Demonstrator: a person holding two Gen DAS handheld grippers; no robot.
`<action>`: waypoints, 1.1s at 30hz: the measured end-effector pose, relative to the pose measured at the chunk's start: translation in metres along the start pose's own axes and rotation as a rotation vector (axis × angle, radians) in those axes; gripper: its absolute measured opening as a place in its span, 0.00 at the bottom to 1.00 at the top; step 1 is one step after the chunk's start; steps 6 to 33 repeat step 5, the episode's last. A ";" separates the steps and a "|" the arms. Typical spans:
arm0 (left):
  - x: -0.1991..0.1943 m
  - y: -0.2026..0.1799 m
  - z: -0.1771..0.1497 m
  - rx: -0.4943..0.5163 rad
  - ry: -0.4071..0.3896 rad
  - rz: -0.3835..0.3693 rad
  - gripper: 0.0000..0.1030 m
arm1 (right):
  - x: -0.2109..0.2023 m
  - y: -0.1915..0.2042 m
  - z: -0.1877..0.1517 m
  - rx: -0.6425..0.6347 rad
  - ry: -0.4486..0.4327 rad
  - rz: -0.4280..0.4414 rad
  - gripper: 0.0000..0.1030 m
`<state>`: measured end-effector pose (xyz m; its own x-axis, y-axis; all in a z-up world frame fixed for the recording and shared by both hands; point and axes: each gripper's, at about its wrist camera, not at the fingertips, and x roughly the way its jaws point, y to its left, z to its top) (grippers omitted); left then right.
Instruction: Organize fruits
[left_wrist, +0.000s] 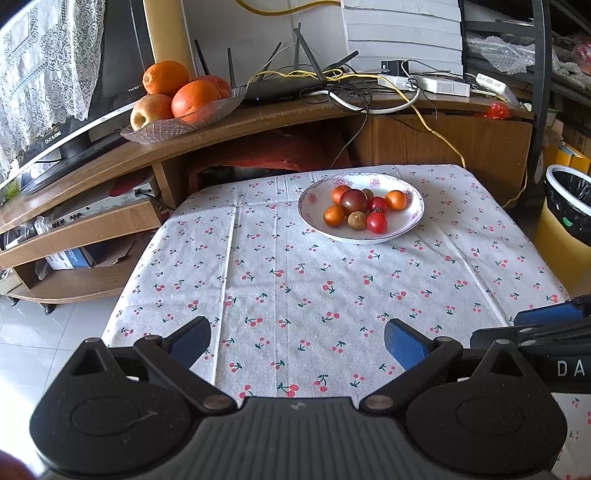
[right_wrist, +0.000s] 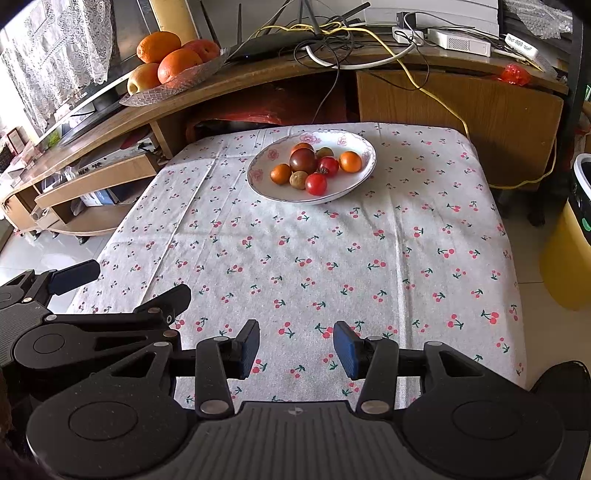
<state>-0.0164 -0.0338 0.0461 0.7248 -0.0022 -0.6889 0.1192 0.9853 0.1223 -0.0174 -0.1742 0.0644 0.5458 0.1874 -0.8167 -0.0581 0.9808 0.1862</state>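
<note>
Bin liner (left_wrist: 570, 199) clearer from left gripper (left_wrist: 297, 341) view

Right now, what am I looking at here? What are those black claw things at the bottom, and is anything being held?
They are two hand-held grippers, worked by a person; no robot arm. Each carries a camera looking along its fingers, so one picture comes from the left gripper, the other from the right gripper. Both stand open and hold nothing. Ahead lies a table under a cherry-print cloth with a flowered bowl of small fruits: red tomatoes, orange ones, a dark tomato.
</note>
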 end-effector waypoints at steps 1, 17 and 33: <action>-0.001 0.000 0.000 -0.001 -0.002 0.002 1.00 | 0.000 0.000 0.000 0.000 -0.001 0.000 0.40; -0.004 0.000 -0.001 0.001 -0.016 0.006 1.00 | -0.002 0.000 0.000 0.003 -0.009 -0.003 0.41; -0.004 0.000 -0.001 0.001 -0.016 0.006 1.00 | -0.002 0.000 0.000 0.003 -0.009 -0.003 0.41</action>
